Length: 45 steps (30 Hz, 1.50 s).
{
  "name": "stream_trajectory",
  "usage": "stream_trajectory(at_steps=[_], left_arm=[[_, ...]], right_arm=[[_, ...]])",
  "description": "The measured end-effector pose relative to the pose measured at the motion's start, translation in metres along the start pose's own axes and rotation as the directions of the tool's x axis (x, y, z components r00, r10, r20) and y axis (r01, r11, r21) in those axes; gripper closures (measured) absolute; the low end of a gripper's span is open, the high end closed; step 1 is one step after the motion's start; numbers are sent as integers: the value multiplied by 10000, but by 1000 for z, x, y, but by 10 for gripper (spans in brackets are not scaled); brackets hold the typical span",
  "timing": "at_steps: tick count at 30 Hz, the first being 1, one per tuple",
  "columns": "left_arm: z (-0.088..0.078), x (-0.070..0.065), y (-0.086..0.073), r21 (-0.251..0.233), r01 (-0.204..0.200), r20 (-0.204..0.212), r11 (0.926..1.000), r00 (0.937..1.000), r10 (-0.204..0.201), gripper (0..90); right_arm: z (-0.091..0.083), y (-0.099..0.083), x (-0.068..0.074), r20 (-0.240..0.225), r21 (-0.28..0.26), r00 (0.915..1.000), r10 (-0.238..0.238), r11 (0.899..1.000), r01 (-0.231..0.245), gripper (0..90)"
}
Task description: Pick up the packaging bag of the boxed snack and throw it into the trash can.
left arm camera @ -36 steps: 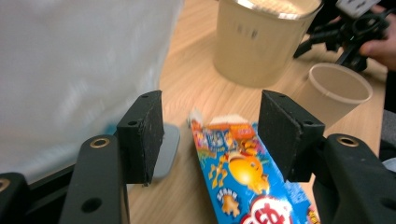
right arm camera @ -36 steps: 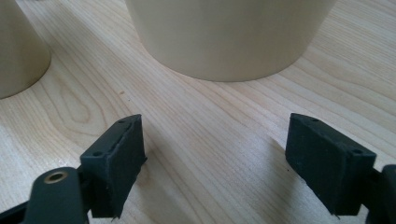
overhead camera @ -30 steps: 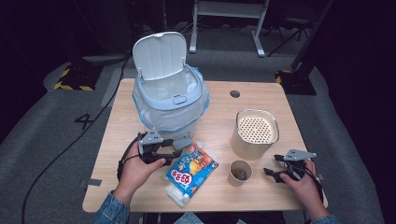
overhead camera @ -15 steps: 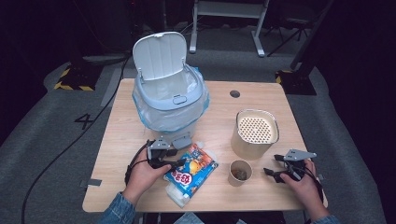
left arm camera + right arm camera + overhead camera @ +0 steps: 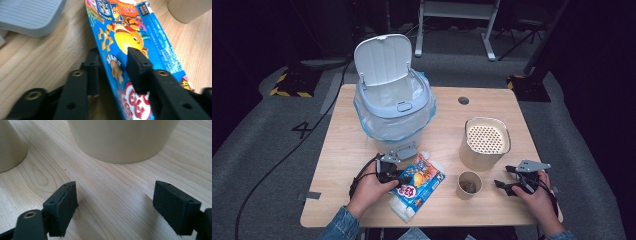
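A blue and orange snack packet [image 5: 421,186] lies on the wooden table [image 5: 339,150] in front of the bin. My left gripper [image 5: 404,178] is down at the packet's left edge. In the left gripper view the packet [image 5: 125,27] fills the gap of that gripper [image 5: 111,53]; one jaw is under its edge and the other on its printed face. These jaws have just been closing and now pinch the packet. My right gripper [image 5: 503,176] rests at the table's right front, open, with bare wood between the jaws of that gripper [image 5: 115,192].
A pale blue pedal bin [image 5: 394,107] with its lid up stands behind the packet; its grey pedal [image 5: 30,15] is close to the left gripper. A paper cup [image 5: 469,185] and a beige container with a perforated top [image 5: 484,142] stand left of the right gripper.
The left hand has moved right and down from the bin's foot to the packet, and its jaws have closed onto the packet's edge. The right hand has kept still.
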<state>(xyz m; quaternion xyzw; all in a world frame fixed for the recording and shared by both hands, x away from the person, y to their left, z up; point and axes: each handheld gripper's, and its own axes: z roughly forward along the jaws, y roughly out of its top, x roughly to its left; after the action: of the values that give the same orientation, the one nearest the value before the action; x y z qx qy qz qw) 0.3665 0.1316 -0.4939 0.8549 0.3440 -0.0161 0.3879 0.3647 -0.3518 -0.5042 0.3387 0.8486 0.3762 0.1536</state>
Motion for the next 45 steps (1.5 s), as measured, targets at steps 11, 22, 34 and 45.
stream_trajectory(at_steps=[11, 22, 34, 45], left_arm=[[-8, -5, 4, -568, -96, 433, 9983, 9990, 121, 880], [-36, -16, 20, -1816, -642, 361, 9813, 9968, 719, 892], [-74, -17, 38, -3577, -961, -191, 9289, 9952, 956, 892], [-103, -25, 59, -4597, -1314, -624, 8783, 9913, 1156, 892]], right_arm=[[0, 0, 0, -6, -2, 10000, 10, 10000, -10, 199], [0, 0, 0, 1, 0, 10000, -1, 10000, 1, 199], [0, 0, 0, -2, -2, 10000, -3, 10000, 3, 199], [0, 0, 0, -3, -1, 10000, -2, 10000, 2, 199]])
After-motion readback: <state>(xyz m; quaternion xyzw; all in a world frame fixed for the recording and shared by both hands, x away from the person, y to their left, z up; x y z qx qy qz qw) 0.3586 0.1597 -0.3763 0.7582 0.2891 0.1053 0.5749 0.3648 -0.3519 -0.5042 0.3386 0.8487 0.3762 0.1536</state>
